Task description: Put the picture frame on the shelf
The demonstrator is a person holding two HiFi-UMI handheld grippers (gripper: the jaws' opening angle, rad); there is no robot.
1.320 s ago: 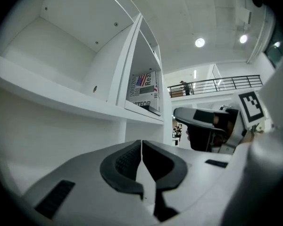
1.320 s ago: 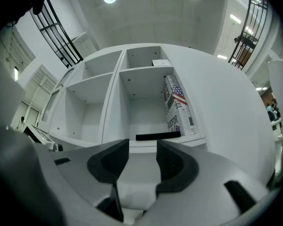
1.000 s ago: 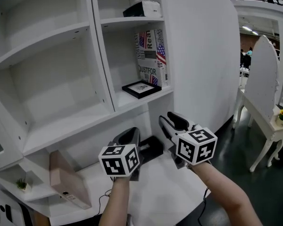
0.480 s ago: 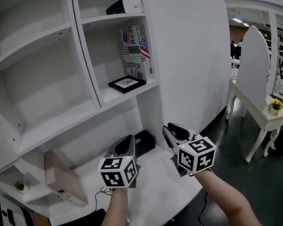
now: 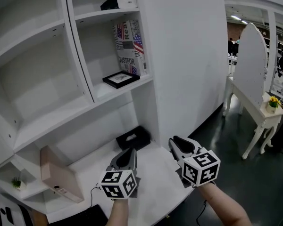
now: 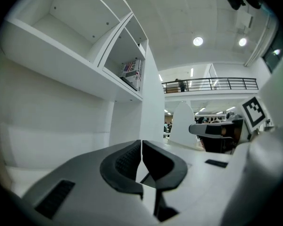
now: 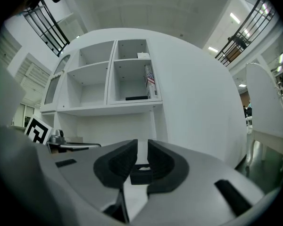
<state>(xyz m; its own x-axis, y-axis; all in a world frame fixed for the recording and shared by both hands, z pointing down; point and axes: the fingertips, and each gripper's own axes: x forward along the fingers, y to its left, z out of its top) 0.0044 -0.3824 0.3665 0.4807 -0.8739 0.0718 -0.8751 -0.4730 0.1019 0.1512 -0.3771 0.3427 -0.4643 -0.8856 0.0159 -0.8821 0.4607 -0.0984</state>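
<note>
Nearest you, both forearms reach out level over the white counter (image 5: 155,192), wrists straight, marker cubes turned up toward you, and the two tools lie side by side but apart. Your left gripper (image 5: 129,153) has its jaws pressed tip to tip with nothing in them. Your right gripper (image 5: 177,141) has just been closing its jaws, and they now stand with only a slim gap, also holding nothing. The black box (image 5: 133,138) that shows through that gap lies beyond the tips, at the back of the counter. I cannot tell from here what sort of box it is. Both tools being empty and held low, well under the shelf, reads to me as a rest pose with the placing already done. To the far left a tan board (image 5: 61,173) leans against the back of the lower bay, clear of your hands. Higher and farther, the picture frame (image 5: 120,79) lies flat on the shelf (image 5: 101,94) of the right-hand compartment, near its front edge. It sits just in front of the flag-printed book (image 5: 129,48), which stands upright at the right wall. Flat like that it needs no support and should not tip. Farthest right, a white side table (image 5: 259,121) stands on the dark floor, well away from your work.
</note>
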